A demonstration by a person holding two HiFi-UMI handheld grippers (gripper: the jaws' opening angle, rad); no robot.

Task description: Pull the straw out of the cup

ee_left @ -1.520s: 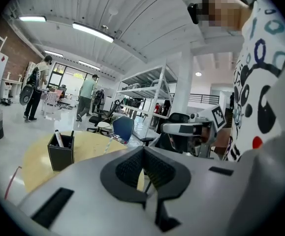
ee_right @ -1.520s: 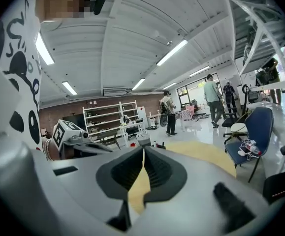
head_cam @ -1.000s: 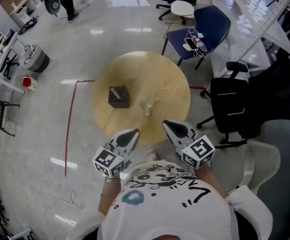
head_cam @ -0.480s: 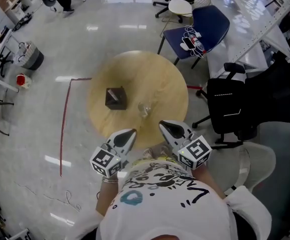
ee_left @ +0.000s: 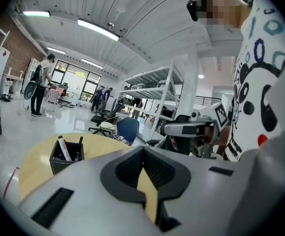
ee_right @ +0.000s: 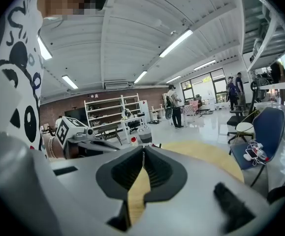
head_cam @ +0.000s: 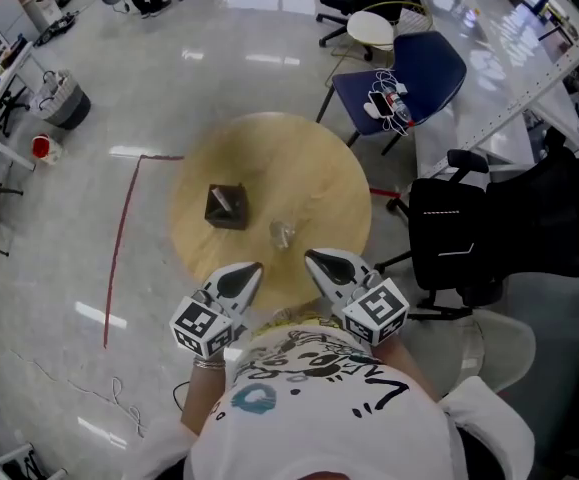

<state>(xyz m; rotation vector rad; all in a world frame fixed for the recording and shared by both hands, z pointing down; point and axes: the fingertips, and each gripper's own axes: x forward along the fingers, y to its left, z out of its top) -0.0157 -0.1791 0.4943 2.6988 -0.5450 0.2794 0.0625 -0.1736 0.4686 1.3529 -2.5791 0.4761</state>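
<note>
Head view: left gripper (head_cam: pixel 251 269), right gripper (head_cam: pixel 314 258) (both closed) near cup (head_cam: pixel 282 234)

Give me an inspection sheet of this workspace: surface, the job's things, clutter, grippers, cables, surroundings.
Surface: round light wooden table, holding two items.
Job's things: small clear cup standing towards the near edge; straw too small to make out.
Clutter: black square pen holder with pens, left of the cup.
Grippers: left gripper and right gripper both shut on nothing, at the table's near edge, apart from the cup.
Cables: white cables on the blue chair; thin cable on the floor.
Surroundings: black office chair, red floor line, shelving, people far off.
</note>
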